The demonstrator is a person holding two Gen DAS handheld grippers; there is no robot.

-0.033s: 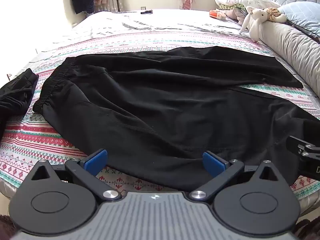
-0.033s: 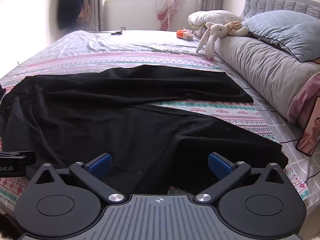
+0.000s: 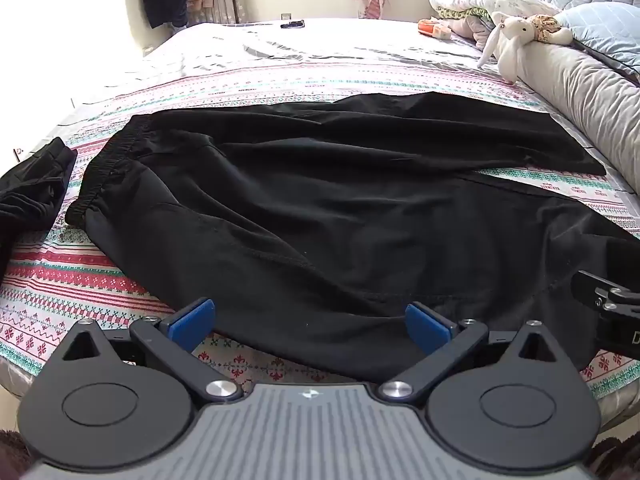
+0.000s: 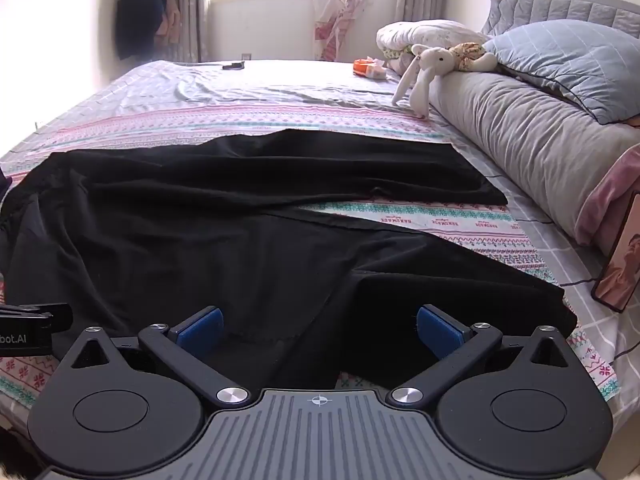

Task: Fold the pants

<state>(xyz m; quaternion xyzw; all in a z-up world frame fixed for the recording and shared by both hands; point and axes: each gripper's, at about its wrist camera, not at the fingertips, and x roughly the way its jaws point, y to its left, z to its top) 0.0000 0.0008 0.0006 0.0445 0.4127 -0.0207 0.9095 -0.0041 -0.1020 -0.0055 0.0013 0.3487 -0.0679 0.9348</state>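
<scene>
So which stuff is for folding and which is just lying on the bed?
For the job: black pants; left gripper, open; right gripper, open.

Just lying about: stuffed bunny; blue pillow; orange packet; other dark clothes.

- The black cloth pants (image 3: 340,208) look matt and soft, creased in shallow wrinkles, with a gathered, ribbed elastic waistband (image 3: 104,168).
- The woven patterned bed sheet (image 3: 80,280) in red, green and white is matt cloth.
- The left gripper (image 3: 310,324) has matt black plastic arms, smooth blue pads (image 3: 191,319), shiny metal pivot pins and a ribbed grey plastic body.
- The right gripper (image 4: 320,326) shows the same finish.
- The long grey bolster cushion (image 4: 520,136) looks like nubbly, coarse fabric.
- The white stuffed rabbit toy (image 4: 428,68) is fuzzy plush.
- The light blue quilted pillow (image 4: 568,60) is smooth stitched cloth.
</scene>
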